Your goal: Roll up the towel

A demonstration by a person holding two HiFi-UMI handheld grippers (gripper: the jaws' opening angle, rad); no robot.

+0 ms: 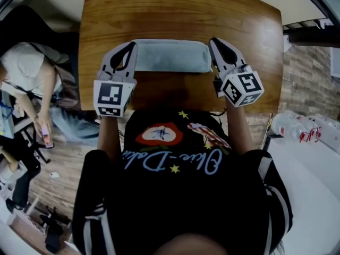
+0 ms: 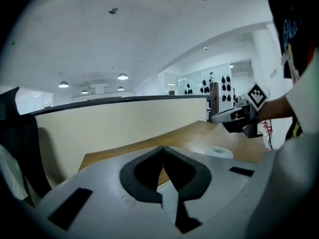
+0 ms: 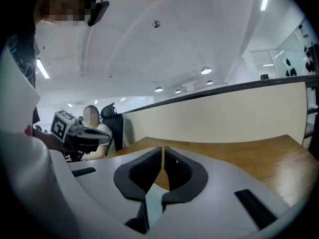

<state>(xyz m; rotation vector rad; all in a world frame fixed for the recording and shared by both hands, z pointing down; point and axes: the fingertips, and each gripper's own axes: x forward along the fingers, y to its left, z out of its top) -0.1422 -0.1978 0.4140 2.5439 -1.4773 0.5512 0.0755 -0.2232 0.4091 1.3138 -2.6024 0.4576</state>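
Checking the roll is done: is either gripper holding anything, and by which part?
Nothing is held: left gripper and right gripper are shut, empty; the rolled towel lies on the table.

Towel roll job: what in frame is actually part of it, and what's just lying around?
Part of the job:
- towel, lying rolled on the wooden table
- left tool and right tool, both shut and empty, either side of the towel

Lying about:
- seated person left of the table
- bottles on the white surface to the right

Pale, perhaps grey-green towel [image 1: 170, 56]; brown woodgrain table [image 1: 180, 15]
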